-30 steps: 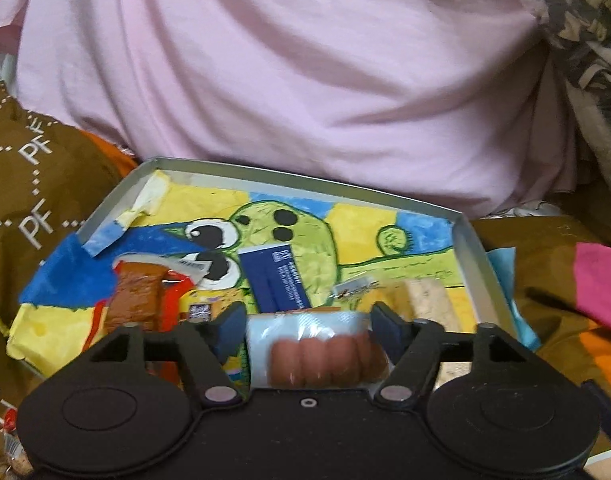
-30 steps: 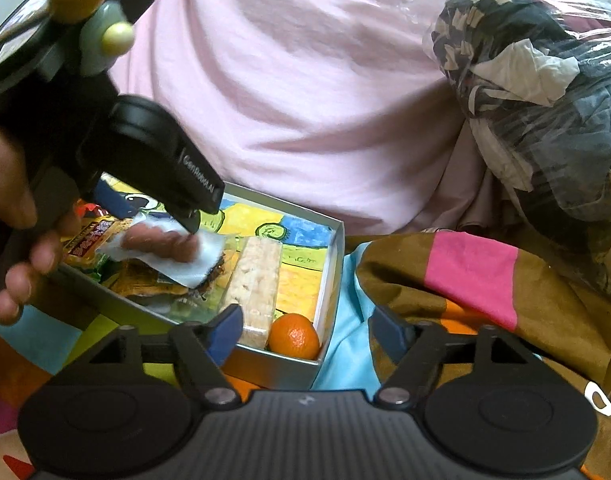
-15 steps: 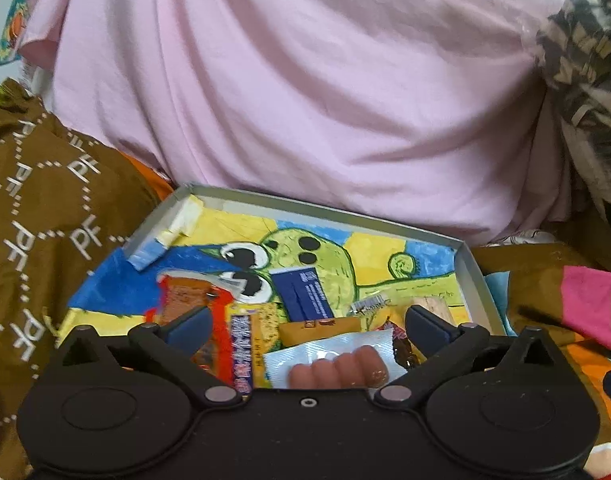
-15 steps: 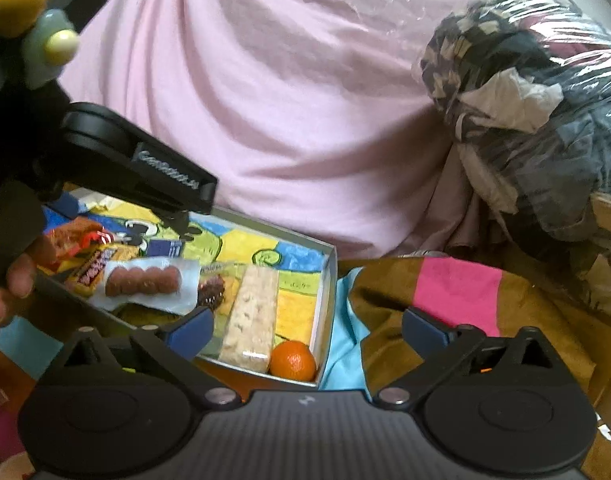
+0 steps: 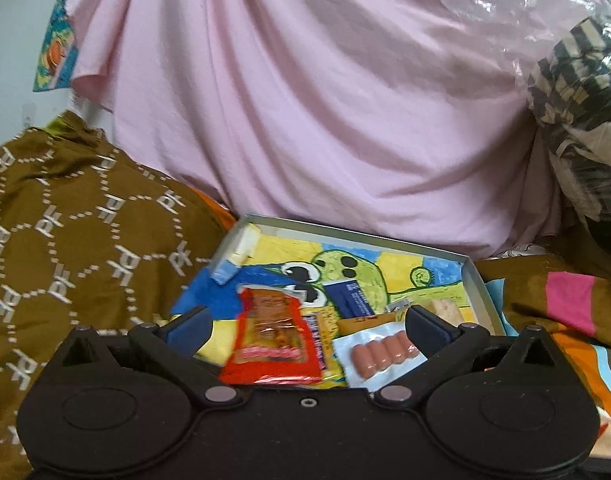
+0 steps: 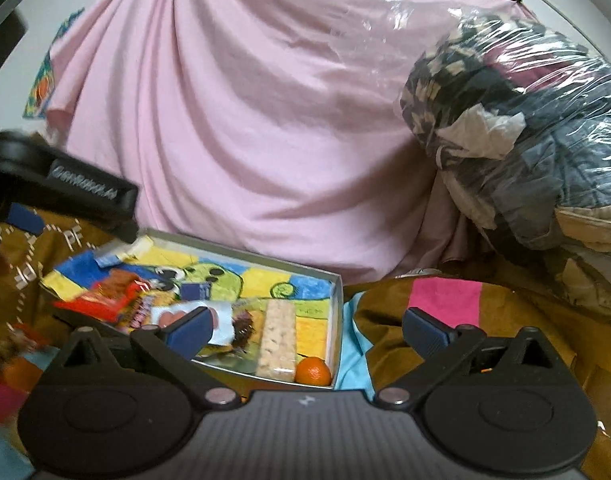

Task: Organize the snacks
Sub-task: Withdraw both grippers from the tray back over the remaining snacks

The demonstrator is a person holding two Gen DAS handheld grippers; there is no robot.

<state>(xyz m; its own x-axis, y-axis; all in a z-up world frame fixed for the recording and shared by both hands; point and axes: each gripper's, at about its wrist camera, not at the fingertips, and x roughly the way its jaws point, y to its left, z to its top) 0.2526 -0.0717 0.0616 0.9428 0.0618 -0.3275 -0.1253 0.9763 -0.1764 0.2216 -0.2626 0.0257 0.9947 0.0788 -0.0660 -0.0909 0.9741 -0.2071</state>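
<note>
One tray [image 6: 337,320] holds one orange [image 6: 313,371] and one bar [image 6: 279,336] lying lengthwise toward camera; both grippers [image 5: 305,330] [image 6: 305,330] spread, empty

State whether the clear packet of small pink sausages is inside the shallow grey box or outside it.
Inside. The clear packet of small pink sausages lies flat on the painted floor of the shallow grey box, within its walls, beside a red snack packet.

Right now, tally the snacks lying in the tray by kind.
Sausage pack: 1
Red packet: 1
Rice-crisp bar: 1
Orange: 1
Dark blue packet: 1
Other wrapped bars, partly hidden: at least 2
Total: at least 7
</note>
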